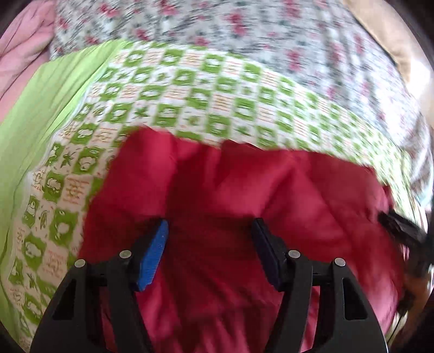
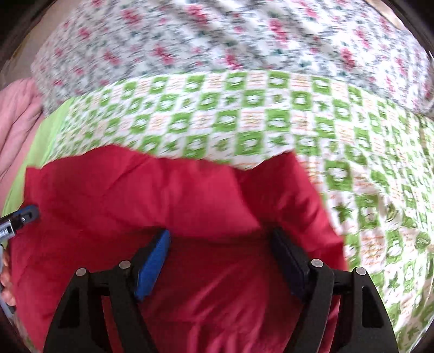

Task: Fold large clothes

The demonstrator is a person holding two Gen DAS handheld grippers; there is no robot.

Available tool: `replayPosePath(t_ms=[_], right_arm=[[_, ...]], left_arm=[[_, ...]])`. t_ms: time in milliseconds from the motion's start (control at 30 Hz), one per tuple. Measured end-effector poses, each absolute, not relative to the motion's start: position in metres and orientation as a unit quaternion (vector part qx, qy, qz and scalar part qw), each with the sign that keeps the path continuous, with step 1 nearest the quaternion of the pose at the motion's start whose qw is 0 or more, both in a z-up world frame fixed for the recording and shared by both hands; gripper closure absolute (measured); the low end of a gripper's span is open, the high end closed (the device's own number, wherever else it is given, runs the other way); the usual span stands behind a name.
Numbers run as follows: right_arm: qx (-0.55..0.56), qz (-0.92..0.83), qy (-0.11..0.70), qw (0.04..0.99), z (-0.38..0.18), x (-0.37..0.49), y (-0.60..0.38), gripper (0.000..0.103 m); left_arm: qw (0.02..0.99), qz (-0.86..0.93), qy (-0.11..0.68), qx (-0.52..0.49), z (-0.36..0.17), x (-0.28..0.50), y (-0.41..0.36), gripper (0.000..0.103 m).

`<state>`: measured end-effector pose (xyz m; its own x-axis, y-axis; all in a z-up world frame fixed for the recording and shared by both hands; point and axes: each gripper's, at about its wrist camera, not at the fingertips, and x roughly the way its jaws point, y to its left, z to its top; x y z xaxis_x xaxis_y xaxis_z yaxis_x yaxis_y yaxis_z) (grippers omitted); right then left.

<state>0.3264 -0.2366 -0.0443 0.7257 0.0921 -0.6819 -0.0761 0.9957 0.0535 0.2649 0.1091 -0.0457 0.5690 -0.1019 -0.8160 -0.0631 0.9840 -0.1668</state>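
A large red garment (image 1: 244, 190) lies rumpled on a green-and-white checked sheet (image 1: 190, 89). My left gripper (image 1: 210, 221) hangs just over the garment's middle, pointing steeply down. Its blue and black pads stand wide apart and nothing is pinched between them. In the right wrist view the same red garment (image 2: 162, 195) fills the lower half, with a raised fold just ahead of my right gripper (image 2: 221, 232). That gripper is open too, its pads clear of the cloth. The left gripper (image 2: 24, 214) shows at the garment's left edge, and a blurred right gripper (image 1: 401, 228) at its right edge.
Beyond the checked sheet (image 2: 244, 116) lies a floral cloth (image 1: 244, 24) with red flowers. A pink cloth (image 1: 24, 46) is bunched at the far left, beside the sheet's plain green border (image 1: 46, 108). A tan surface (image 1: 393, 35) shows at the top right. A hand (image 2: 5, 274) holds the left gripper.
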Motion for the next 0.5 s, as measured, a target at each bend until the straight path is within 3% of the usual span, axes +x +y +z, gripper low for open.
replayPosePath(t_ms=[333, 500], right_arm=[[0.166, 0.03, 0.353, 0.92, -0.065, 0.332, -0.295, 0.026], [0.154, 0.02, 0.355, 0.922, -0.065, 0.33, -0.292, 0.026]], left_arm=[[0.873, -0.004, 0.458, -0.165, -0.072, 0.277, 0.137, 0.039], [0.874, -0.005, 0.45, -0.182, -0.069, 0.273, 0.142, 0.039]])
